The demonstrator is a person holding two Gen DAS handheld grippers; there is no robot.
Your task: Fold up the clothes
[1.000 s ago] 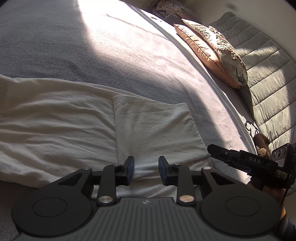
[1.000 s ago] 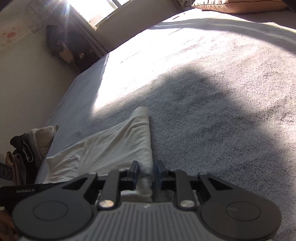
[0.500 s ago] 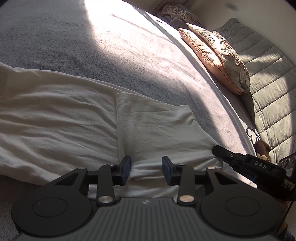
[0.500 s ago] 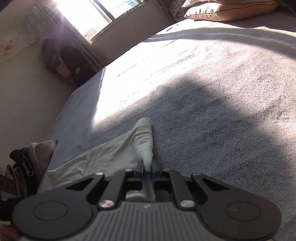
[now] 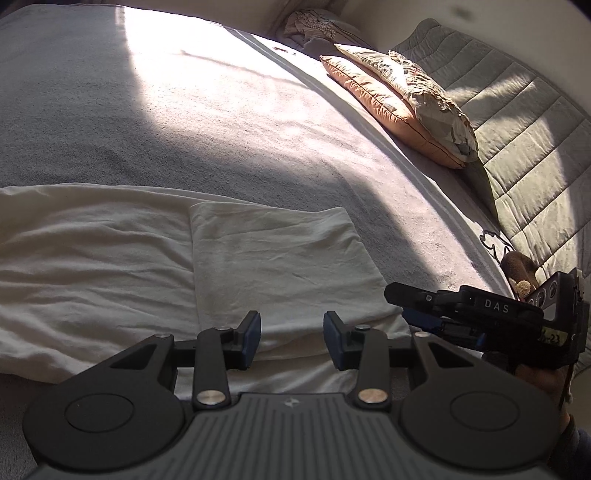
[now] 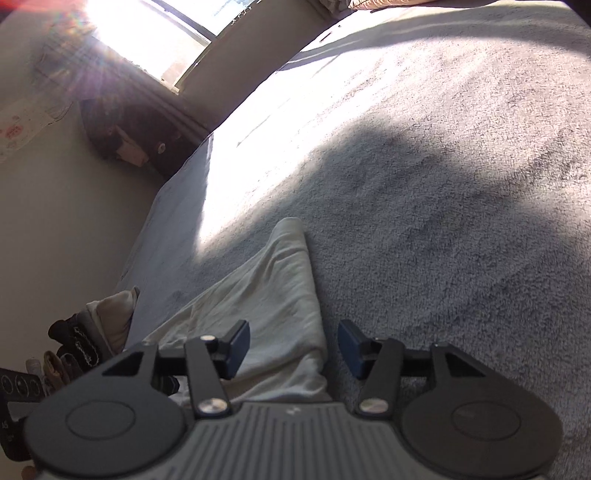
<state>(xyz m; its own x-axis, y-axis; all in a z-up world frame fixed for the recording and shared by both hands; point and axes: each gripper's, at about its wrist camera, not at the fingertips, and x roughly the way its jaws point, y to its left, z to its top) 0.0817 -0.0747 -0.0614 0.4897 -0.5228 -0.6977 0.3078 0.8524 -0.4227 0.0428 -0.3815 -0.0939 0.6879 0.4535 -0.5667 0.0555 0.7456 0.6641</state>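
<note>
A cream garment (image 5: pixel 258 258) lies flat on the grey bed blanket (image 5: pixel 184 110), with a folded panel on top at its right end. My left gripper (image 5: pixel 291 339) hovers open over the garment's near edge, its blue pads apart and nothing pinched. My right gripper (image 5: pixel 402 304) sits at the garment's right corner. In the right wrist view the garment (image 6: pixel 273 295) runs away as a narrow strip. The right gripper (image 6: pixel 293 347) has its jaws opening; the cloth's edge lies between the pads, which do not press on it.
Two pillows (image 5: pixel 399 99) lean on a quilted grey cover (image 5: pixel 517 147) at the far right. A pile of clothes (image 6: pixel 92 332) sits off the bed's left side. A dark bag (image 6: pixel 136 133) stands under the bright window (image 6: pixel 166 29).
The right gripper's jaws closed on the garment's edge, then spread wide again. The left gripper stayed open, rolling slightly.
</note>
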